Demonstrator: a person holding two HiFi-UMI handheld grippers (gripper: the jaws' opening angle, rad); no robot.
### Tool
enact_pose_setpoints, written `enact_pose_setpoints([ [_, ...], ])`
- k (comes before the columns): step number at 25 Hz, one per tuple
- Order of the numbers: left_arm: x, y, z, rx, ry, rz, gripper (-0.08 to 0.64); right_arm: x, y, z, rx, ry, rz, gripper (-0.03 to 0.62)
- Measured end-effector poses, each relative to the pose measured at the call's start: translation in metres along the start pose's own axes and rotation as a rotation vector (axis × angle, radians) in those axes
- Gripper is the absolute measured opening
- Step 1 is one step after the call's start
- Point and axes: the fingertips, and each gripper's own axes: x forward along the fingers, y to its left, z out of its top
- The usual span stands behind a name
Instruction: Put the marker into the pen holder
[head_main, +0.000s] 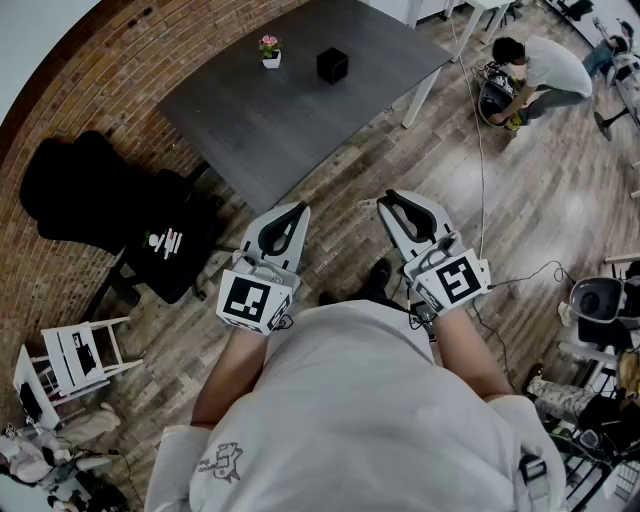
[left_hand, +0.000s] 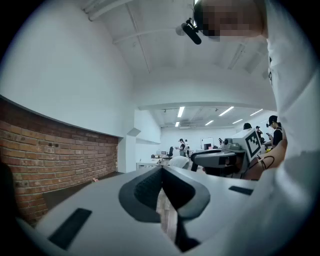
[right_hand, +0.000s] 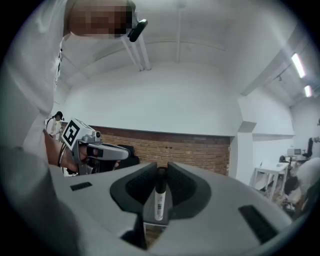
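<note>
In the right gripper view, a white marker with a black cap (right_hand: 159, 200) stands upright between the pads of my right gripper (right_hand: 161, 172), which is shut on it. In the head view the right gripper (head_main: 390, 198) is held in front of the person's chest, over the wooden floor. Beside it, my left gripper (head_main: 300, 207) is at the same height; in its own view the left gripper (left_hand: 161, 172) has its tips touching and holds nothing. The black cube pen holder (head_main: 332, 65) stands on the dark grey table (head_main: 290, 120), well beyond both grippers.
A small flower pot (head_main: 269, 52) sits on the table left of the holder. A black office chair (head_main: 120, 215) and a white folding stool (head_main: 75, 355) stand on the left by the brick wall. A person (head_main: 545, 70) crouches at the far right; cables lie on the floor.
</note>
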Motion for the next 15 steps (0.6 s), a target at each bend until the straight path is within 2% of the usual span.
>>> enact_pose_setpoints([
  [11, 0.026, 0.006, -0.005, -0.011, 0.016, 0.018, 0.011, 0.007, -0.026, -0.008, 0.019, 0.007, 0.004, 0.072],
  [15, 0.047, 0.006, -0.009, -0.019, 0.026, 0.021, 0.011, 0.007, -0.042, -0.014, -0.001, 0.022, 0.024, 0.072],
])
